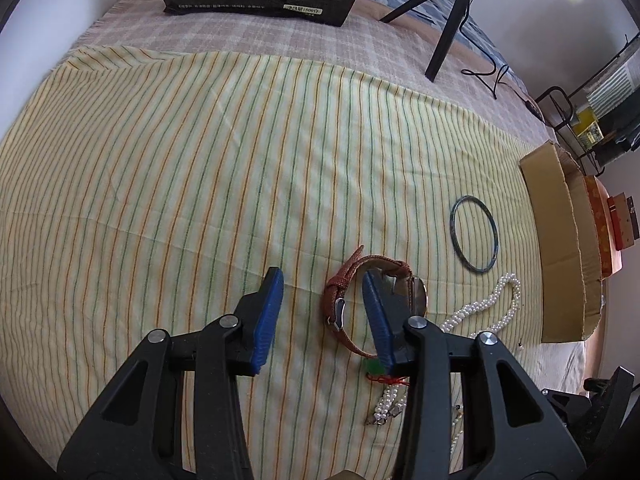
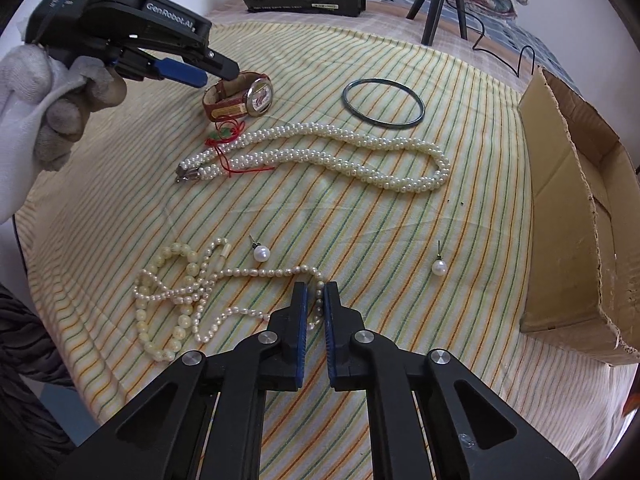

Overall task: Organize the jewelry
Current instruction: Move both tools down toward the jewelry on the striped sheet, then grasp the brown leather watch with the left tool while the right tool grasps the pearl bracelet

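Right tool (image 2: 316,300): clamped on the thin pearl strand (image 2: 256,272)
Left tool (image 1: 322,300): jaws partly apart, straddling one side of the watch (image 1: 360,300) band
Beyond: bangle (image 2: 383,105), twisted pearl necklace (image 2: 320,156), cardboard box (image 2: 568,216)

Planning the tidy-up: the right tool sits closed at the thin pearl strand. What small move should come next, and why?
Probably lift the right tool slightly. Its blue pads have closed on the thin pearl strand, which lies tangled with the bigger beads; a small lift would show whether it comes free for the cardboard box.
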`<state>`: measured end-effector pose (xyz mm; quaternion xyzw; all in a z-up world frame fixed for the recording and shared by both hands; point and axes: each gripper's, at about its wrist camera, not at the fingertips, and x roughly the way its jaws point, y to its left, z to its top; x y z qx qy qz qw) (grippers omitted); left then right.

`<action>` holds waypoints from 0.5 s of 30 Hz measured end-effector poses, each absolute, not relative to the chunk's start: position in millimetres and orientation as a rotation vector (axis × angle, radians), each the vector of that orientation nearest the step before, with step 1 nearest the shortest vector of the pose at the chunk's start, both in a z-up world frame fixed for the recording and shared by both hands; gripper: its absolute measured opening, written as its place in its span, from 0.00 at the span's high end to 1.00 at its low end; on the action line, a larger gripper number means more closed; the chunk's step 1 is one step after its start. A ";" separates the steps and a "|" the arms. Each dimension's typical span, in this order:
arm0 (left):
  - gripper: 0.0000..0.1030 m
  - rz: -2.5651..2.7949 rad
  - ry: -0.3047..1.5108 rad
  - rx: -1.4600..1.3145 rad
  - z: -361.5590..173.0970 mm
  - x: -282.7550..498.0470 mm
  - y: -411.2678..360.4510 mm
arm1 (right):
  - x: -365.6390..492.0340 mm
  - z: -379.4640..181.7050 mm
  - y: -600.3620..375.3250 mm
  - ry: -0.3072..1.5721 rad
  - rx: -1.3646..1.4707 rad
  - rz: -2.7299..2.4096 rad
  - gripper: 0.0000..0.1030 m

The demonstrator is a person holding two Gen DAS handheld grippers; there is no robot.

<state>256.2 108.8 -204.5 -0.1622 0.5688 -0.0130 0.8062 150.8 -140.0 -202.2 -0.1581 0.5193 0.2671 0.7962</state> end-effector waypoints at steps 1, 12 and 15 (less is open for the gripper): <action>0.66 -0.028 1.228 -0.342 -207.4 256.7 107.9 | 150.7 -202.0 -140.4 1.116 -0.336 0.574 0.95; 0.92 -0.031 1.244 -0.326 -212.2 258.1 105.1 | 153.1 -198.6 -142.3 1.117 -0.309 0.580 0.97; 0.92 -0.031 1.234 -0.328 -209.5 257.4 104.4 | 152.0 -195.8 -141.1 1.108 -0.306 0.582 0.97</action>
